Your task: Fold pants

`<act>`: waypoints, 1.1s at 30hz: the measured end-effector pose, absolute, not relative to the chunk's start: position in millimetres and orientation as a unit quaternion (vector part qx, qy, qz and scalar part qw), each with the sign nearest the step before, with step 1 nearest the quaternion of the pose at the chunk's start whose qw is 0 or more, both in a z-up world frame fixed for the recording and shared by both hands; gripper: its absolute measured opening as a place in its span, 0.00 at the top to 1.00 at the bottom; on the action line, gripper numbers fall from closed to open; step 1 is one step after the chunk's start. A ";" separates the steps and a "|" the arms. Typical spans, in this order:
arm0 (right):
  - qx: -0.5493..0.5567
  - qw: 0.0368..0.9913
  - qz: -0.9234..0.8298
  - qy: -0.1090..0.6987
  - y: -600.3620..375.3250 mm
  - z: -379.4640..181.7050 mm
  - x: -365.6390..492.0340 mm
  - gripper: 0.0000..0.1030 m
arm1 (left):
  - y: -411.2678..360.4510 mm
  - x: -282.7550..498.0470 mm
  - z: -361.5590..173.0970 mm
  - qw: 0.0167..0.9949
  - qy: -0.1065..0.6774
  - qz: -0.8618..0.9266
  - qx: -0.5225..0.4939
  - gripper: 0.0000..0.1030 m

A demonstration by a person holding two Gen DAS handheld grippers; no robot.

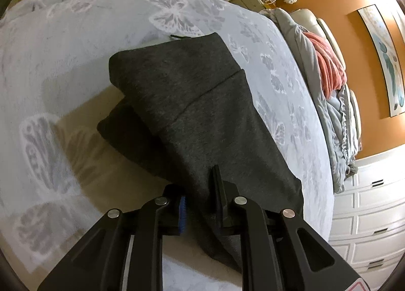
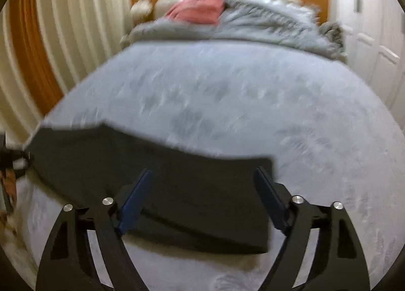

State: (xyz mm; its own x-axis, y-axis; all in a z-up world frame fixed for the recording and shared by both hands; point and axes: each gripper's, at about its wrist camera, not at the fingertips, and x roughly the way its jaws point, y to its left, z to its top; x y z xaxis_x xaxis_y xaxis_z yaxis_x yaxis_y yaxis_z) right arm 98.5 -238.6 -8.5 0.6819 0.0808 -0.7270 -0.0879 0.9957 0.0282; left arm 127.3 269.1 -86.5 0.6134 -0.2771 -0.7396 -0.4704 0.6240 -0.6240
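Left gripper clamped on dark pants — right gripper spread wide, hovering over pants, bedsheet beyond.

Left gripper fingers pinched close together; right gripper fingers spread wide apart.

dark grey pants, folded, on bed
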 end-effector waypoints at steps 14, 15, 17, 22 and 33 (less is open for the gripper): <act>-0.074 0.892 0.100 0.435 -132.0 -53.8 151.1 0.96 | 260.8 129.3 -80.2 0.806 0.434 0.074 -0.395 0.86; -0.067 0.897 0.111 0.423 -130.3 -41.2 147.6 0.96 | 261.7 129.0 -80.6 0.805 0.435 0.072 -0.398 0.86; -0.044 0.898 0.161 0.407 -117.4 -23.3 136.4 0.96 | 262.9 128.9 -80.9 0.803 0.434 0.070 -0.402 0.86; -0.046 0.874 0.180 0.449 -108.3 -51.7 133.0 0.72 | 258.7 129.3 -82.4 0.801 0.438 0.070 -0.401 0.81; 0.063 0.927 -0.040 0.367 -310.1 16.0 79.6 0.13 | 235.0 122.0 -30.9 0.853 0.364 -0.001 -0.375 0.97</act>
State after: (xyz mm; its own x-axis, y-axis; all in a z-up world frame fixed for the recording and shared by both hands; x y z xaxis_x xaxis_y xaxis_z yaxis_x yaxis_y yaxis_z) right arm 79.6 -310.1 16.0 0.7269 -0.0270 -0.6862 0.1202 0.9888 0.0883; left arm 122.0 235.0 -30.9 0.7354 -0.2746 -0.6195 -0.2709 0.7188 -0.6403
